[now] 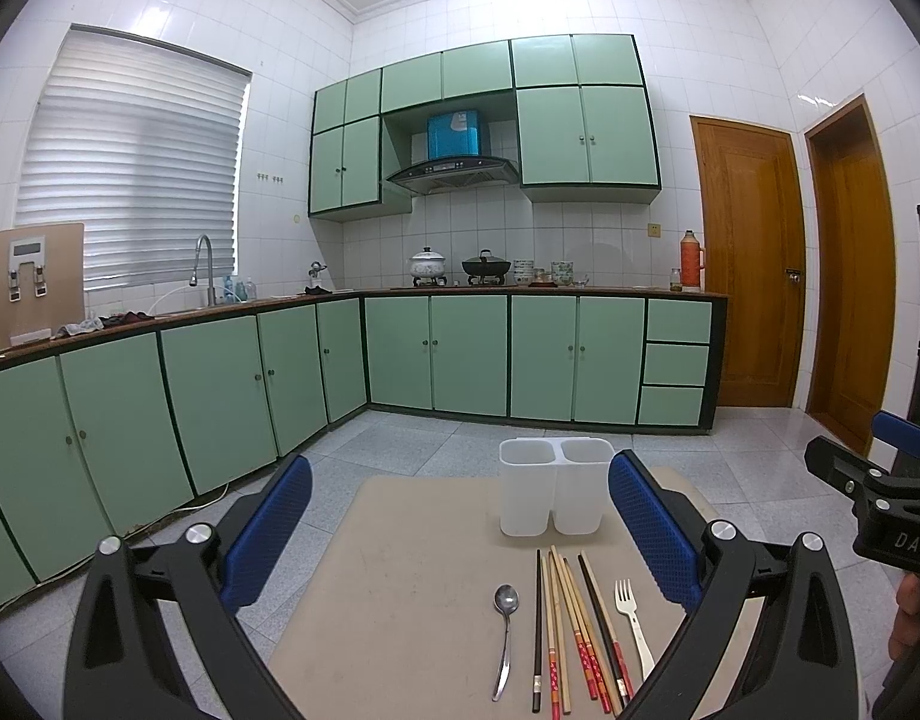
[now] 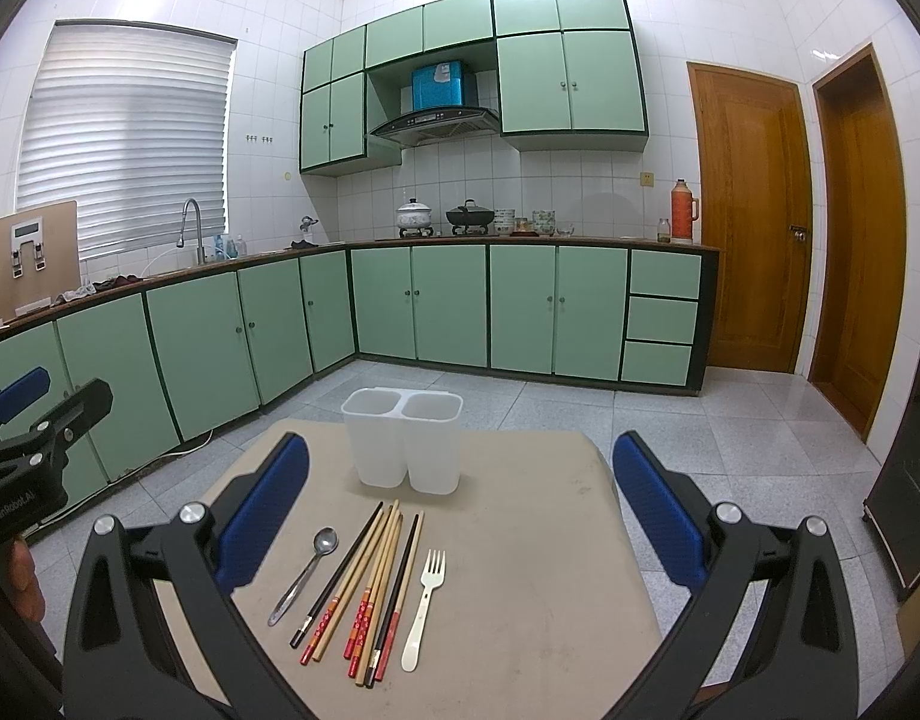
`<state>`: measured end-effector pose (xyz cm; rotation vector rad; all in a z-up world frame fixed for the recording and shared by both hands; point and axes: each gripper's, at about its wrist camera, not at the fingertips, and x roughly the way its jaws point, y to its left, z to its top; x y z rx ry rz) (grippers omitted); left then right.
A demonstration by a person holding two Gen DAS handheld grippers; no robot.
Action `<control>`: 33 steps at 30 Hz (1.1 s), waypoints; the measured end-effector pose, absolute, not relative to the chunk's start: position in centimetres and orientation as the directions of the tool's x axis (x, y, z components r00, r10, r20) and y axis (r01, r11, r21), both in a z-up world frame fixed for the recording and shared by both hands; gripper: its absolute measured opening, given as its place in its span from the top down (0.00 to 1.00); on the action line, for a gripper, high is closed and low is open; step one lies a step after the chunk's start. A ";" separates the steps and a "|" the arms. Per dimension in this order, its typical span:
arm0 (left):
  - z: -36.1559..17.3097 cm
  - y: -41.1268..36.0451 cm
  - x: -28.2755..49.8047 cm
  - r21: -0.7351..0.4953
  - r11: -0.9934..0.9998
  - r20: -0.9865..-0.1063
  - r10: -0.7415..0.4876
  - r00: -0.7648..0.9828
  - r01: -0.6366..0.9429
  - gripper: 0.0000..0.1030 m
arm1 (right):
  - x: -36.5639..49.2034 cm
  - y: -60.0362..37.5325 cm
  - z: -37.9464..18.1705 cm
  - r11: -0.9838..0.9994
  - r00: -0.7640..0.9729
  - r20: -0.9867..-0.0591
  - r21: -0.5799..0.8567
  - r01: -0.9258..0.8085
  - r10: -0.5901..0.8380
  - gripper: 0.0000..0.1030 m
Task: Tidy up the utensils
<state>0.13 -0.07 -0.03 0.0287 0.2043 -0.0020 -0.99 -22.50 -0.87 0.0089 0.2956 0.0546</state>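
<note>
Beige bench [image 1: 412, 570], kitchen behind. A metal spoon [image 1: 504, 636], a bundle of chopsticks [image 1: 571, 630] and a white fork [image 1: 634, 624] lie side by side on the bench, handles toward the cameras. Beyond their tips stands a white two-compartment holder [image 1: 555, 486], upright, both compartments showing nothing inside.

Left tongs [image 1: 460, 534]: blue pads spread wide, gripping nothing. In the left wrist view, spoon and chopsticks lie between the pads and below them; the fork sits just inside the right pad, and the holder stands ahead, toward the right pad.

Right tongs [image 2: 460, 516]: pads also wide apart, empty. In the right wrist view, the spoon [image 2: 307, 570], chopsticks [image 2: 370, 582] and fork [image 2: 425, 606] lie left of centre, nearer the left pad; the holder [image 2: 403, 438] stands ahead, left of centre. The right half of the bench [image 2: 550, 540] is bare.

The left wrist view catches the right tongs at its right edge, with part of a hand [image 1: 907, 618] below them. The right wrist view catches the left tongs [image 2: 34, 414] at its left edge, and shows the chopsticks fanned more openly, red-patterned ends near the camera. It also shows a dark cabinet [image 2: 910, 462] at far right.
</note>
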 end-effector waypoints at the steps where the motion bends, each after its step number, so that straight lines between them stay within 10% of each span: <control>1: 0.0 -0.1 0.1 0.028 1.000 -0.202 0.002 0.979 0.004 0.06 | -1.0 -22.5 -0.9 0.998 0.955 -0.292 0.017 -0.053 0.056 0.05; 33: 0.0 -0.1 0.2 0.031 1.000 -0.204 0.001 0.979 0.005 0.06 | -0.8 -22.4 -1.7 0.998 0.954 -0.296 0.019 -0.052 0.055 0.05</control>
